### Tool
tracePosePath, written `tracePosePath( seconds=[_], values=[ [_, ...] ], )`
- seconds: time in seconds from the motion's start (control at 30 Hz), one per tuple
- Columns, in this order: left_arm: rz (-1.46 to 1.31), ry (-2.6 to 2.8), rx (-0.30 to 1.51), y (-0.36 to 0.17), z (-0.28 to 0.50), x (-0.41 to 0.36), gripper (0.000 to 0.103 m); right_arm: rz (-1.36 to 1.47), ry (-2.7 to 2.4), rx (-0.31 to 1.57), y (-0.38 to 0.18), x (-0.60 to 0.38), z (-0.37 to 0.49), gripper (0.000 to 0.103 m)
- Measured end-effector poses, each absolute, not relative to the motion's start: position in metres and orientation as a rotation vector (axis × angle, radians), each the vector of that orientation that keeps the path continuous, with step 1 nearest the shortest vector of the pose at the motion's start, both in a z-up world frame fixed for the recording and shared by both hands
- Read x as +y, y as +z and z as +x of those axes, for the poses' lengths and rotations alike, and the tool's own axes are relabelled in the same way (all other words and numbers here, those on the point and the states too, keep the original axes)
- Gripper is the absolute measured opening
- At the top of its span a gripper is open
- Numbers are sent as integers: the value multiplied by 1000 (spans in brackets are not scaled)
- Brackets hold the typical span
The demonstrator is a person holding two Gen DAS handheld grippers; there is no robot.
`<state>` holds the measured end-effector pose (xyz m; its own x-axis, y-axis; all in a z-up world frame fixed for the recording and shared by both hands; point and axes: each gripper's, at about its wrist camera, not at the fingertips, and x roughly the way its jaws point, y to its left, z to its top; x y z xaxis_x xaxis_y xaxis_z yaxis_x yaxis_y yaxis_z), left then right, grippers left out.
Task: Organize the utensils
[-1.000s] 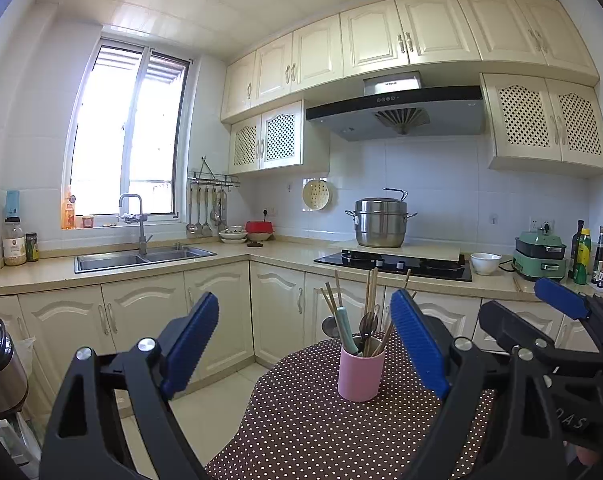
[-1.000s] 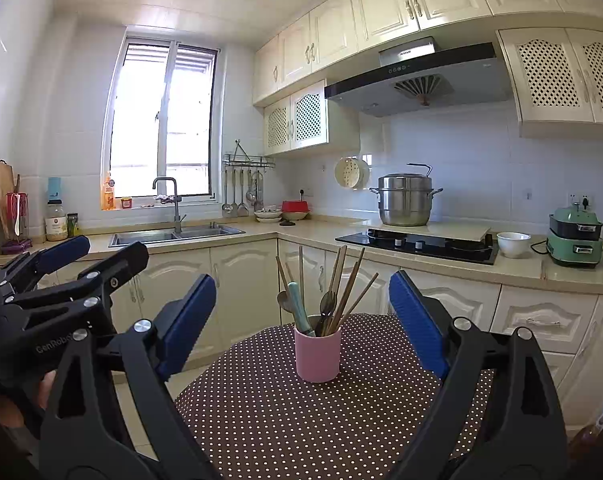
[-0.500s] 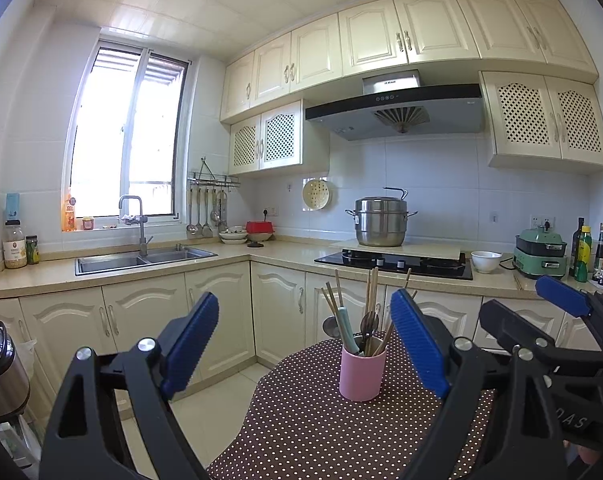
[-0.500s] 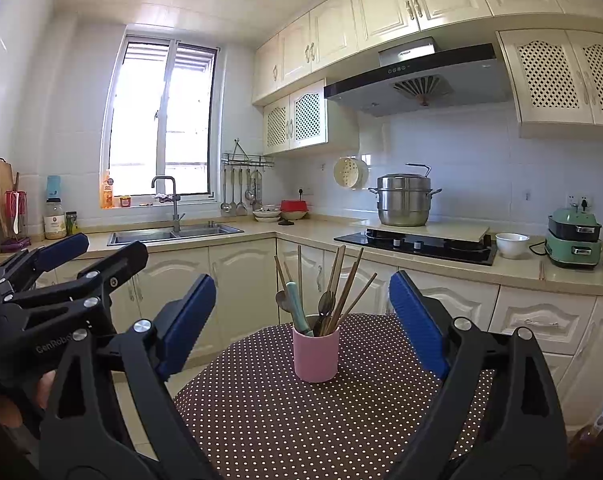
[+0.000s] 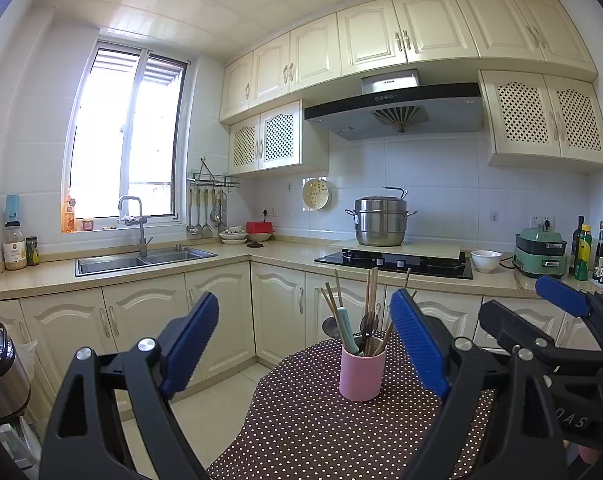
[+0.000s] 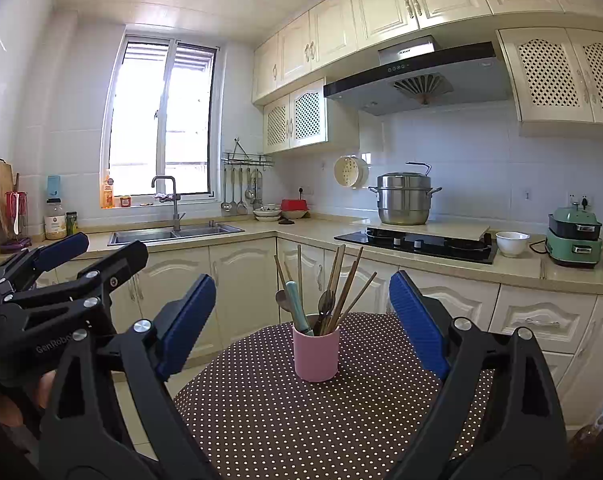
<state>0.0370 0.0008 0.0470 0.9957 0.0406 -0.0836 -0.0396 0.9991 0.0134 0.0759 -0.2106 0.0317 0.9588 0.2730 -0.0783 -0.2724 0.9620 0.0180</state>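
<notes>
Pink cup (image 6: pixel 316 354) stands upright on the dotted tablecloth (image 6: pixel 301 420), toward the table's far side, loaded with wooden chopsticks (image 6: pixel 343 284), a teal-handled utensil (image 6: pixel 297 306) and metal spoons (image 6: pixel 325 302); bowls and tips point up and fan outward. Judgement: contents are light, stiff and thin; the chopsticks are smooth and likely to slip or pivot if pinched near the tip, so take one shaft at mid-length, above the rim. The cup looks light and top-heavy, so a sideways pull could tip it. Left gripper (image 5: pixel 305 344): fingers spread wide, holding nothing; cup sits ahead, right of centre in the gap, no contact. Right gripper (image 6: pixel 301 320): likewise open and empty; cup lies ahead, roughly centred between its blue pads (image 6: pixel 417 320), well short of contact.
</notes>
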Motion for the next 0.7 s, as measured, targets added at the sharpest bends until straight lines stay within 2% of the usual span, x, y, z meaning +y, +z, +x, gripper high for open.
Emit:
tracePosePath(
  seconds=[0.7],
  values=[
    [16,34,87,42,38,-1,86,9,276,84,31,-212,76,87]
  ],
)
